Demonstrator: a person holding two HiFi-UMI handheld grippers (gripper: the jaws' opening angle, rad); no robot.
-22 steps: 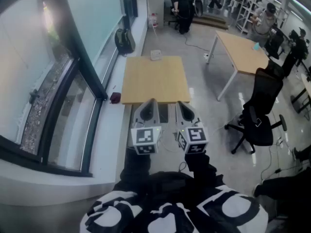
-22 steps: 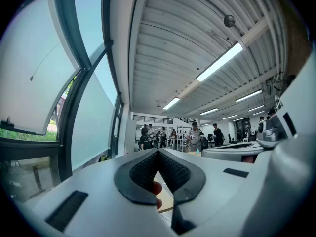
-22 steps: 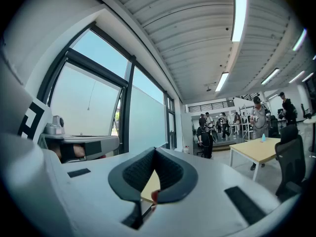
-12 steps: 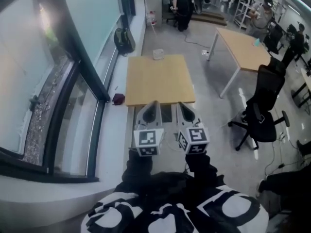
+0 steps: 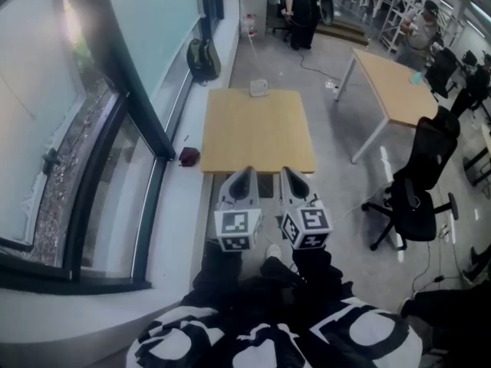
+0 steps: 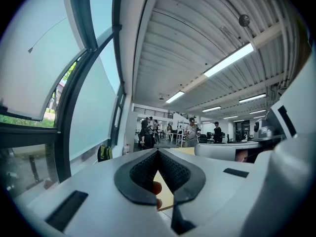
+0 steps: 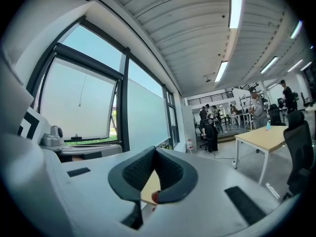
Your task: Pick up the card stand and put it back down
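Observation:
A small pale card stand (image 5: 259, 88) sits at the far edge of a square wooden table (image 5: 257, 133) in the head view. Both grippers hang side by side in front of the table's near edge, far short of the stand. My left gripper (image 5: 244, 175) has its jaws closed together with nothing between them, and the left gripper view shows its tips (image 6: 158, 152) meeting over a sliver of tabletop. My right gripper (image 5: 287, 175) is likewise shut and empty, with its tips (image 7: 154, 149) touching in the right gripper view. Neither gripper view shows the stand.
A curved window wall and sill (image 5: 115, 129) run along the left. A dark backpack (image 5: 202, 56) leans by the window, and a small dark red object (image 5: 189, 156) lies on the floor left of the table. A second table (image 5: 399, 87), a black office chair (image 5: 414, 194) and people (image 5: 301, 6) are to the right and behind.
The view has shifted forward slightly, so the table sits a little lower and nearer. Both grippers stay shut and side by side.

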